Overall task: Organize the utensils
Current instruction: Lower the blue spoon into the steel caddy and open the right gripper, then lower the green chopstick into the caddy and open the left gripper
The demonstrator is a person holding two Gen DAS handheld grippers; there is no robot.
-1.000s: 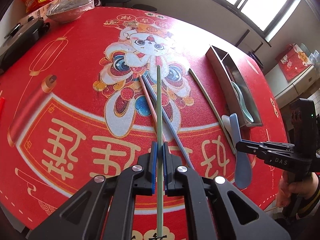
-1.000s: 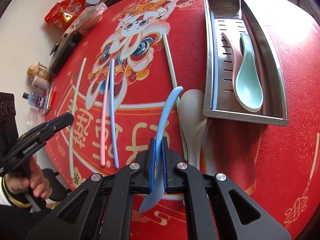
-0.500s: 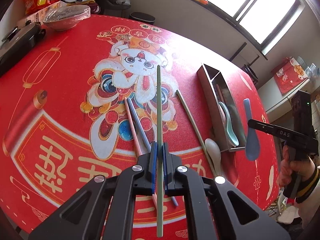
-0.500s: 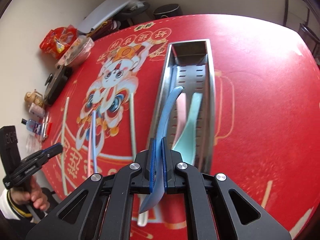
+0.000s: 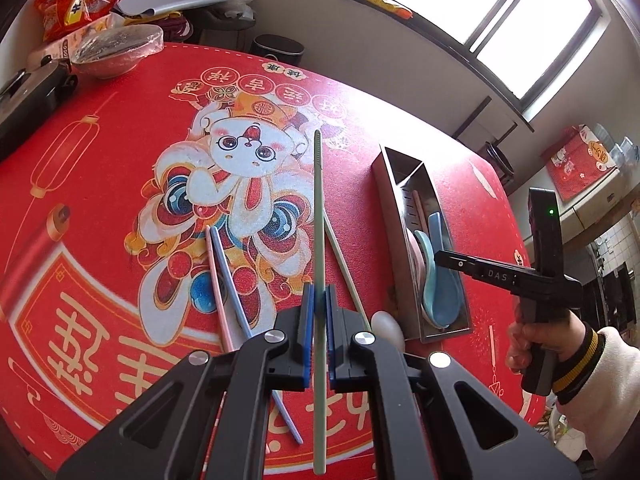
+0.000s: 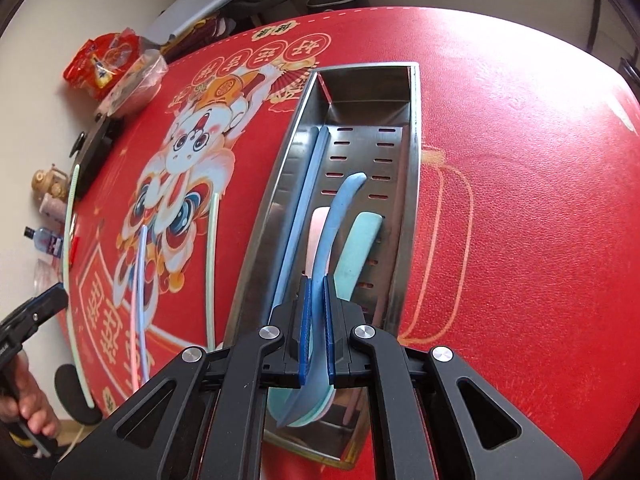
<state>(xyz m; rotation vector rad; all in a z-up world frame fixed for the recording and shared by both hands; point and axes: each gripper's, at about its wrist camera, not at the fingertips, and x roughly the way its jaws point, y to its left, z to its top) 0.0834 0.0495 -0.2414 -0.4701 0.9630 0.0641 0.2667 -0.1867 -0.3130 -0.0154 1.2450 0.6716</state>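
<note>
The blue spoon (image 6: 334, 236) has been carried from the table to above the metal tray (image 6: 414, 184) — it is pinched tight by the right gripper (image 6: 316, 328), ready for dropping. The green chopstick (image 5: 318, 240) is squeezed, lifted, by the left gripper (image 5: 318, 328).

Three spoons in the tray (image 6: 414, 184): blue spoon (image 6: 340, 216), pink spoon (image 6: 318, 236), teal spoon (image 6: 356, 252); one white spoon (image 5: 386, 326); five chopsticks; two grippers.
</note>
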